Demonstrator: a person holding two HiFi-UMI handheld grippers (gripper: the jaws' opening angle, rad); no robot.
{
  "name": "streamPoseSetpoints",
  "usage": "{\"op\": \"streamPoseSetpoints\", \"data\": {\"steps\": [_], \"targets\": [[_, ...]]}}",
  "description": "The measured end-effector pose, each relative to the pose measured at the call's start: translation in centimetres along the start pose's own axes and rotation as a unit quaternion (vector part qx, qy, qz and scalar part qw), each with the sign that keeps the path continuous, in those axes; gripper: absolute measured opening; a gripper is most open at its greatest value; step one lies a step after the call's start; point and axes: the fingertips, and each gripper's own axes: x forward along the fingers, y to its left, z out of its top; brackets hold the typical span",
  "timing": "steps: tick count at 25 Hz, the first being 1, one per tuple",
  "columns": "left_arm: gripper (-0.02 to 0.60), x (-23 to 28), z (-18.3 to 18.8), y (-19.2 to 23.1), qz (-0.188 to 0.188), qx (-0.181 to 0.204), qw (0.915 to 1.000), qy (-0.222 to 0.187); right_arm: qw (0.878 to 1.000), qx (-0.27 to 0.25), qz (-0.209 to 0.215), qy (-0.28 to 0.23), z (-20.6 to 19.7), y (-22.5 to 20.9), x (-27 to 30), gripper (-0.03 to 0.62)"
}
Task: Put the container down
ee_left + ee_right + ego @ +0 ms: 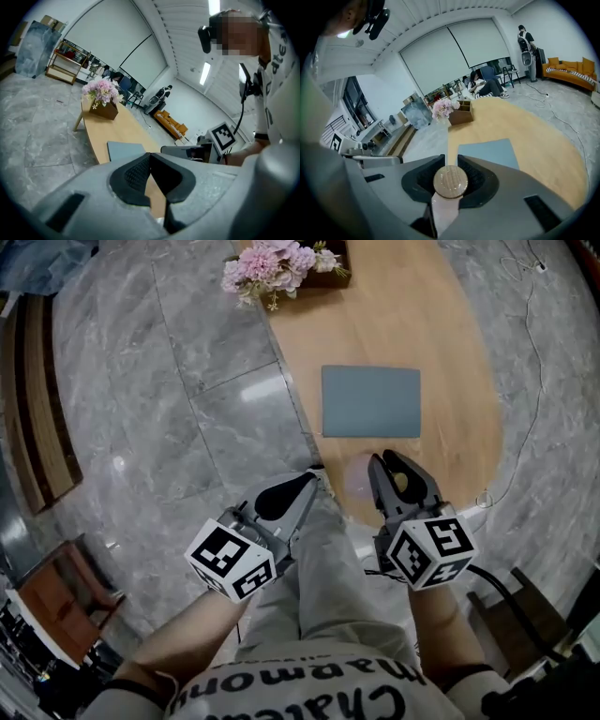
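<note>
My right gripper [450,177] is shut on a small container [450,182] with a round wooden lid and a pale pink body; its dark pads press on both sides of the lid. In the head view this gripper [396,474] hovers over the near end of the wooden table [450,352], with the container [401,483] between its jaws. Just beyond it on the table lies a blue-grey mat [371,401], which also shows as the mat [490,152] ahead of the jaws. My left gripper [307,488] hangs beside the table's near edge, over the floor. Its jaws [150,159] are shut and hold nothing.
A box of pink flowers [277,263] stands at the table's far end. Grey marble floor [169,381] surrounds the table, and a white cable [534,362] trails along its right side. The person's legs are below the grippers. People sit far back in the room.
</note>
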Motion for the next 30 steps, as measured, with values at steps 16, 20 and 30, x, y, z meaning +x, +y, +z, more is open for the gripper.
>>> {"op": "streamPoseSetpoints", "data": {"steps": [16,20,30], "targets": [[0.015,2.4,-5.1,4.6,0.040,-0.018,0.9968,0.066,0.992,-0.087,-0.042,0.081,-6.3,-4.2,6.1,0.091],[0.014,2.2,-5.7,4.7,0.039,-0.018,0.9964,0.073,0.990,-0.099,-0.049,0.084,-6.6,-4.5,6.6,0.091],[0.014,1.1,-6.4,4.5,0.053,-0.016,0.9943,0.091,0.986,-0.133,-0.056,0.087,-7.9,-3.9,7.4,0.091]]}}
